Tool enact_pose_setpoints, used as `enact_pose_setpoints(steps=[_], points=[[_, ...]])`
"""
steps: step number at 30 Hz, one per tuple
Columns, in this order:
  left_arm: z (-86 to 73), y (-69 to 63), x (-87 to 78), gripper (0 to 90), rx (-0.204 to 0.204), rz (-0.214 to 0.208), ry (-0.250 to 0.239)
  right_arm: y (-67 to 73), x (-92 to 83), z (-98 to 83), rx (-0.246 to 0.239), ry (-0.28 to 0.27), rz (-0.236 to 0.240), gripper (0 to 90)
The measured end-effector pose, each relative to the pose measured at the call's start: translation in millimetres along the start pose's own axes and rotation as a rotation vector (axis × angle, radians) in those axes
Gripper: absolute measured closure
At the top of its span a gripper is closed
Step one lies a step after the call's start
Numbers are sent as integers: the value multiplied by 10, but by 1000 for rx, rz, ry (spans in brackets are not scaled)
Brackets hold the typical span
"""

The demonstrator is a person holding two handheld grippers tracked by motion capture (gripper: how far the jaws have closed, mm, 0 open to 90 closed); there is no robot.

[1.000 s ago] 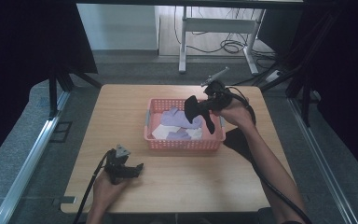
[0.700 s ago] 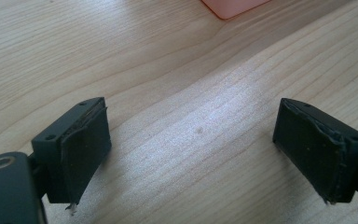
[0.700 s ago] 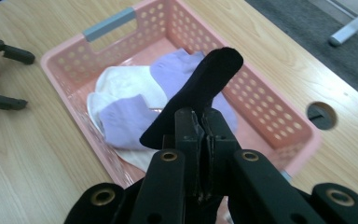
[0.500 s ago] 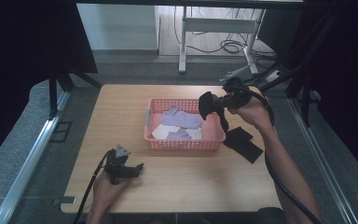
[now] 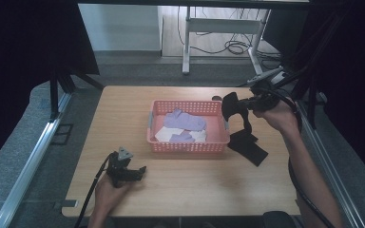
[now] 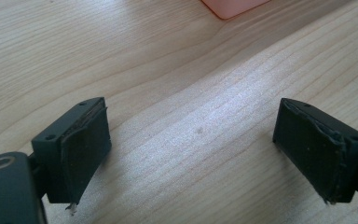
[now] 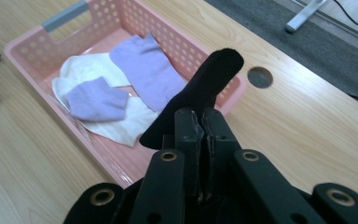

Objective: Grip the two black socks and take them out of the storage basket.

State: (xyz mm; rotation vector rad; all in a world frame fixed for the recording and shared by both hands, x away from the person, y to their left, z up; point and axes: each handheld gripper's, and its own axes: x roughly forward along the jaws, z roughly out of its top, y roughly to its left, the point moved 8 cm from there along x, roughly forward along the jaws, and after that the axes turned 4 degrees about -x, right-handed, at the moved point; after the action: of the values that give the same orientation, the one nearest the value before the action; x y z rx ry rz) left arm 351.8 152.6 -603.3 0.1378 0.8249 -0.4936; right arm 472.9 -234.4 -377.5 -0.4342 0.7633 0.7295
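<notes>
Black sock (image 5: 232, 105) clamped in right tongs (image 7: 203, 125) beside pink basket (image 5: 188, 145); second black sock (image 5: 248, 147) on desk (image 5: 195, 180); left tongs (image 6: 191, 144) open, empty.

There is one pink basket (image 5: 188, 145). Inside it lie two purple socks (image 7: 149, 70) (image 7: 95, 98) and one white sock (image 7: 93, 70). There are two black socks (image 5: 231, 105) (image 5: 248, 147) and two grippers (image 5: 140, 172) (image 5: 233, 105).

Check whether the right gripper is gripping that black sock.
Touching: in the right gripper view the right gripper has its jaws shut on the black sock.
</notes>
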Motion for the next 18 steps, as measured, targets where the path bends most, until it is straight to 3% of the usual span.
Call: enact_pose_setpoints(steps=[10, 18], points=[[-3, -3, -1, 106, -4, 0, 2, -210, -8, -411, 67, 31, -45, 858], [-5, -2, -3, 106, -2, 1, 5, -279, 250, -823, 114, 90, -59, 857]])
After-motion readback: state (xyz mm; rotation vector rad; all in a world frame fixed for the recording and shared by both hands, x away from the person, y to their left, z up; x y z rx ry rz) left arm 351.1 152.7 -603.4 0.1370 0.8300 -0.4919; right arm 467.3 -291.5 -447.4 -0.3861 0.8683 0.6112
